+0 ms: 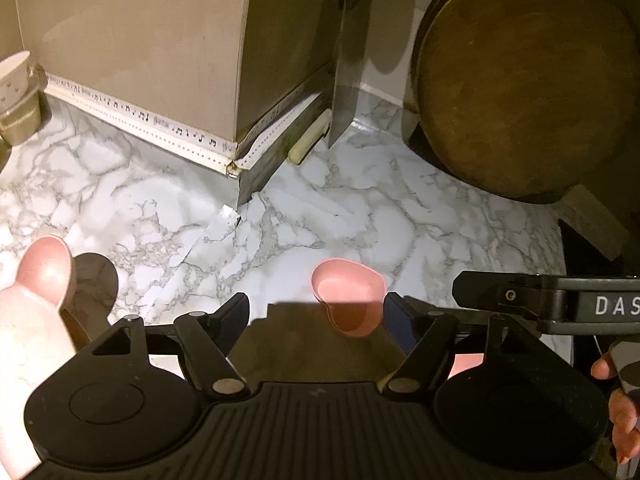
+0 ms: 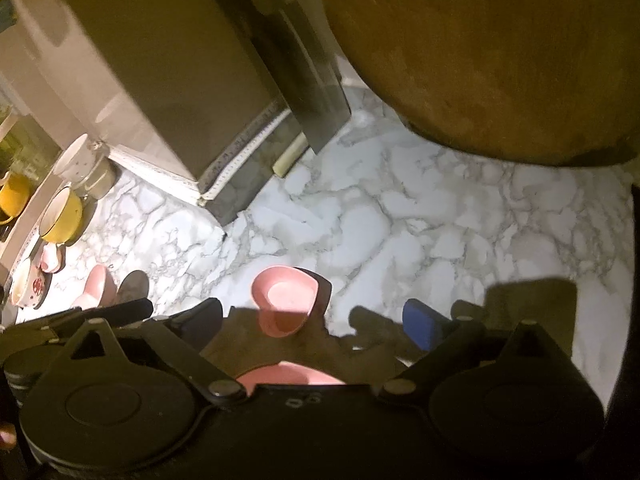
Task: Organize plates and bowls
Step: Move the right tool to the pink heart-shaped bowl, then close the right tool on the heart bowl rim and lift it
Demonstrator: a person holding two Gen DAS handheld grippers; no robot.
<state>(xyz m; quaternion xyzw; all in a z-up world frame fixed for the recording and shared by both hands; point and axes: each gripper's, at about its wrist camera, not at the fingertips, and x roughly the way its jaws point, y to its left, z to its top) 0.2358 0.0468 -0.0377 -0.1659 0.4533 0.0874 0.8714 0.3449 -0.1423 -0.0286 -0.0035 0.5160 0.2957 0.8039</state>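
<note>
A small pink heart-shaped bowl (image 1: 348, 300) (image 2: 284, 300) sits upright on the marble counter (image 1: 360, 220) (image 2: 400, 232), half in the shadow of the tools. My left gripper (image 1: 316, 314) stands open just behind it; the bowl lies nearer the right fingertip (image 1: 394, 312), with no pad pressing on it. My right gripper (image 2: 314, 318) is open wide too, and the bowl sits ahead of the gap, toward the left finger (image 2: 204, 316). Another pink dish (image 2: 288, 374) (image 1: 466, 364) shows partly under the gripper bodies. A further pink bowl (image 1: 44, 272) (image 2: 98, 284) stands to the left.
A large round wooden board (image 1: 520, 80) (image 2: 480, 60) leans at the back right. A beige box (image 1: 140, 40) stands against the wall. Yellow mugs (image 2: 60, 216), a white dotted cup (image 2: 76, 156) (image 1: 14, 76) and a patterned bowl (image 2: 28, 288) line the left. A hand (image 1: 624, 432) grips the right tool.
</note>
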